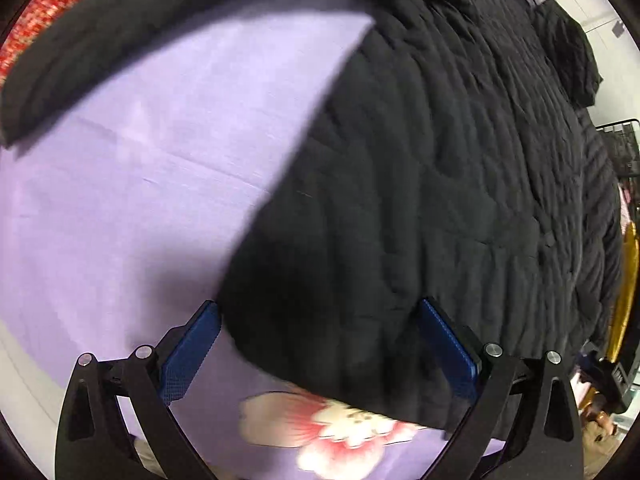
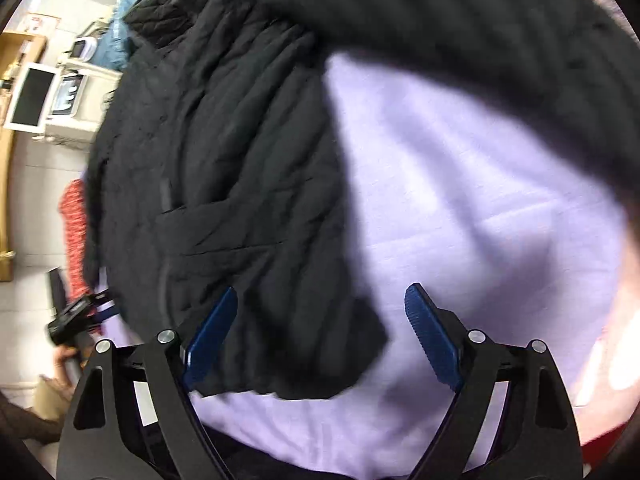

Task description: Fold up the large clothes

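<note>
Quilted jacket [image 1: 440,168] spread on the bedsheet [image 1: 140,200], one sleeve [image 1: 100,40] lying apart on the sheet beyond the jacket's hem corner [image 2: 320,352]

free: lilac sheet [image 2: 460,184] | blocked: black quilted coat [image 1: 440,180], its sleeve [image 1: 100,40]

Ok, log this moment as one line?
left gripper: open over jacket hem | right gripper: open over jacket corner | held: nothing | surface: purple sheet
</note>
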{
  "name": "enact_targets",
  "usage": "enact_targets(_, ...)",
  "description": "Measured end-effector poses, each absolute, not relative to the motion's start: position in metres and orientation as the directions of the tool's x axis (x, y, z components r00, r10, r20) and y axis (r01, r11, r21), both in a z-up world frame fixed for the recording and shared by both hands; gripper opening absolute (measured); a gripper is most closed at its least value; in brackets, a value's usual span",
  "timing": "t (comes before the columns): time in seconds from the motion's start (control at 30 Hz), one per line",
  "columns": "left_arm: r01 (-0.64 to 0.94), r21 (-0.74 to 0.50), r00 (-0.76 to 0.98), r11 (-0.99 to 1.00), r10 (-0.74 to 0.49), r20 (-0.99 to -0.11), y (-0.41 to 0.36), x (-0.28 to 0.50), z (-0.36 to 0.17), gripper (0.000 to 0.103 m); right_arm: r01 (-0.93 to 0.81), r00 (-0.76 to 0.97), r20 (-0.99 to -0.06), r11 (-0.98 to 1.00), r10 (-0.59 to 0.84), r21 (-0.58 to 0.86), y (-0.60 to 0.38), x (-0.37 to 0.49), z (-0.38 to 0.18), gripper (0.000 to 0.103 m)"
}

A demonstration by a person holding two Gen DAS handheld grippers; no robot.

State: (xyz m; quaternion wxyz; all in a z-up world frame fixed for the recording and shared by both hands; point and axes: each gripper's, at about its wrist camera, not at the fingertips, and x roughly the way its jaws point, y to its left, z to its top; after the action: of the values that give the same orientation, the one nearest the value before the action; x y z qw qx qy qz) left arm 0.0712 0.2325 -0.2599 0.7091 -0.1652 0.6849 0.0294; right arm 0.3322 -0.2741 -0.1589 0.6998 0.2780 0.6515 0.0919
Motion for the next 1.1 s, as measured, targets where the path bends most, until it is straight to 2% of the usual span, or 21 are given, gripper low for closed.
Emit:
enact_targets(0.07, -0.231, -0.146, 0.054, 0.962, -0.137, -0.989, 0.223, 0.073, -0.266, 0.097, 0.182, 0.054, -0.865, 0.847, 0.498, 0.499, -0.257, 0.334, -0.169, 0.084)
enact_targets(0.17, -0.212, -0.125, 0.049, 0.969, -0.118, -0.992, 0.215, 0.077, -0.265, 0.095, 0.141, 0.024, -0.903, 0.892, 0.429, 0.428, -0.245, 0.332, -0.171, 0.063)
enact_targets(0.23, -0.209, -0.159, 0.060, 0.965, -0.149, -0.987, 0.213, 0.076, -0.257, 0.084, 0.140, 0.027, -0.878, 0.868, 0.477, 0.476, -0.245, 0.329, -0.166, 0.026)
enact_targets(0.3, -0.197, -0.187, 0.069, 0.962, -0.176, -0.982, 0.209, 0.074, -0.248, 0.058, 0.147, 0.053, -0.855, 0.843, 0.516, 0.518, -0.248, 0.325, -0.157, 0.020)
enact_targets(0.33, -0.188, -0.206, 0.072, 0.960, -0.196, -0.978, 0.208, 0.072, -0.244, 0.049, 0.134, 0.059, -0.847, 0.836, 0.529, 0.531, -0.249, 0.322, -0.149, 0.017)
enact_targets(0.4, -0.161, -0.199, 0.072, 0.967, -0.189, -0.979, 0.206, 0.071, -0.233, 0.018, 0.099, 0.067, -0.832, 0.826, 0.551, 0.555, -0.250, 0.314, -0.130, 0.013)
enact_targets(0.47, -0.144, -0.236, 0.092, 0.961, -0.224, -0.970, 0.202, 0.068, -0.216, 0.012, 0.056, 0.056, -0.821, 0.819, 0.568, 0.571, -0.248, 0.310, -0.113, 0.011)
enact_targets(0.57, -0.123, -0.292, 0.094, 0.949, -0.281, -0.955, 0.203, 0.064, -0.187, 0.010, 0.004, 0.035, -0.838, 0.838, 0.545, 0.545, -0.249, 0.301, -0.081, 0.009)
enact_targets(0.7, -0.053, -0.293, 0.062, 0.955, -0.290, -0.955, 0.208, 0.044, -0.172, 0.009, -0.026, 0.007, -0.860, 0.860, 0.510, 0.510, -0.254, 0.289, -0.061, 0.009)
enact_targets(0.83, -0.056, -0.277, -0.001, 0.959, -0.277, -0.961, 0.228, 0.040, -0.184, 0.009, 0.019, -0.083, -0.865, 0.868, 0.495, 0.496, -0.258, 0.273, -0.084, 0.009)
enact_targets(0.93, -0.123, -0.242, -0.053, 0.963, -0.250, -0.967, 0.241, 0.049, -0.204, 0.011, 0.056, -0.146, -0.866, 0.877, 0.479, 0.476, -0.258, 0.269, -0.114, 0.009)
enact_targets(1.03, -0.184, -0.176, -0.099, 0.967, -0.196, -0.976, 0.237, 0.069, -0.226, 0.026, 0.104, -0.173, -0.882, 0.898, 0.439, 0.427, -0.261, 0.273, -0.137, 0.013)
enact_targets(1.1, -0.196, -0.127, -0.109, 0.972, -0.150, -0.983, 0.240, 0.078, -0.232, 0.051, 0.134, -0.184, -0.896, 0.913, 0.405, 0.386, -0.265, 0.277, -0.145, 0.023)
